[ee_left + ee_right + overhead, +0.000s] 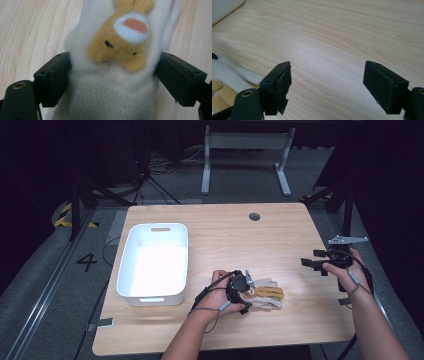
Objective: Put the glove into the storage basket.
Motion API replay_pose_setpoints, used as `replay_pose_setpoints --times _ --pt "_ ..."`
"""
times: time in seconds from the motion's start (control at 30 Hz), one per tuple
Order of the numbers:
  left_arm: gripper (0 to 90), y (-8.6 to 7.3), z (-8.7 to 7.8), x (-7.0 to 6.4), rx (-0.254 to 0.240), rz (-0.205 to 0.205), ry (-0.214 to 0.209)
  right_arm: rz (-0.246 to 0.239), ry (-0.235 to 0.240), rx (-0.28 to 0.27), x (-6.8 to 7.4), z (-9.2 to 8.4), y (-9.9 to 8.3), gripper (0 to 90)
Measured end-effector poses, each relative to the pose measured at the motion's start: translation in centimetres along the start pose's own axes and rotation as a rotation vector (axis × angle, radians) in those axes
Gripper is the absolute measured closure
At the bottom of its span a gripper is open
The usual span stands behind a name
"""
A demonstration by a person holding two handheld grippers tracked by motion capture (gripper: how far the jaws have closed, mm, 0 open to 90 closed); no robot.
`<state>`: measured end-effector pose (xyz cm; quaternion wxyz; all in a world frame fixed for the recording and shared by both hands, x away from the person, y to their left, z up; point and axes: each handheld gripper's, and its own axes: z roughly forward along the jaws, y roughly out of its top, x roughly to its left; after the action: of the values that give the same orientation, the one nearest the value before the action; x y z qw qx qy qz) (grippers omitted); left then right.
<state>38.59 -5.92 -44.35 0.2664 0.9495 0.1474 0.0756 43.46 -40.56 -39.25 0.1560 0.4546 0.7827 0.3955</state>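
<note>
Our left gripper [112, 75] spread wide astride the plush glove [117, 62] on the table [225, 235]; right gripper [327, 82] unclenched, empty.

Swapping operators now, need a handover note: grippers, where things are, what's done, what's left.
Left gripper: jaws wide, straddling the cuff end of the cream fleece glove with a tan bear patch; pads at its sides, no clear squeeze.
Right gripper: open, empty, above bare wood right of the glove.
Glove lies flat on the light wooden table, near the front edge, right of the white plastic bin.
Done: left gripper placed around the glove.
Left, probably: close, lift, move it; the bin looks the likely target.
</note>
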Motion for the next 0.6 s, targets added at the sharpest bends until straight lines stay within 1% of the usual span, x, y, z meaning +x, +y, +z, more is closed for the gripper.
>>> replay_pose_setpoints --times 0.07,0.1,0.2,0.27,0.3,0.43,0.5,0.53,0.57,0.6 --pt "14.5 0.0 0.1 -0.1 0.006 0.002 0.002 0.001 -0.001 -0.001 0.0 0.0 0.0 23.6" --pt "14.5 0.0 0.3 -0.1 0.008 0.011 0.005 0.000 -0.001 -0.002 0.0 0.0 0.0 23.7" --pt "11.6 0.1 0.9 0.0 0.025 0.030 -0.007 0.001 -0.002 -0.001 0.0 0.0 0.0 23.9" --pt "9.5 0.1 1.1 0.1 0.026 0.007 -0.025 0.002 -0.003 -0.001 0.0 0.0 0.0 23.9" --pt "9.3 0.1 1.1 0.1 0.026 0.007 -0.025 0.002 -0.003 -0.001 0.0 0.0 0.0 23.9" --pt "7.8 0.3 1.4 0.4 0.030 -0.015 -0.059 0.002 -0.002 0.002 0.0 0.1 -0.1 24.5" --pt "9.8 0.4 1.3 0.4 0.042 -0.022 -0.070 0.002 -0.003 0.005 0.0 0.1 -0.1 24.5" --pt "13.0 0.5 1.2 0.4 0.046 -0.022 -0.067 0.005 -0.002 0.006 0.0 0.1 -0.1 24.6" --pt "18.7 0.5 1.2 0.4 0.046 -0.022 -0.067 0.005 -0.002 0.006 0.0 0.1 -0.1 24.6" --pt "18.7 0.7 1.0 0.5 0.052 -0.021 -0.067 0.005 -0.002 0.008 0.0 0.2 -0.1 24.6"
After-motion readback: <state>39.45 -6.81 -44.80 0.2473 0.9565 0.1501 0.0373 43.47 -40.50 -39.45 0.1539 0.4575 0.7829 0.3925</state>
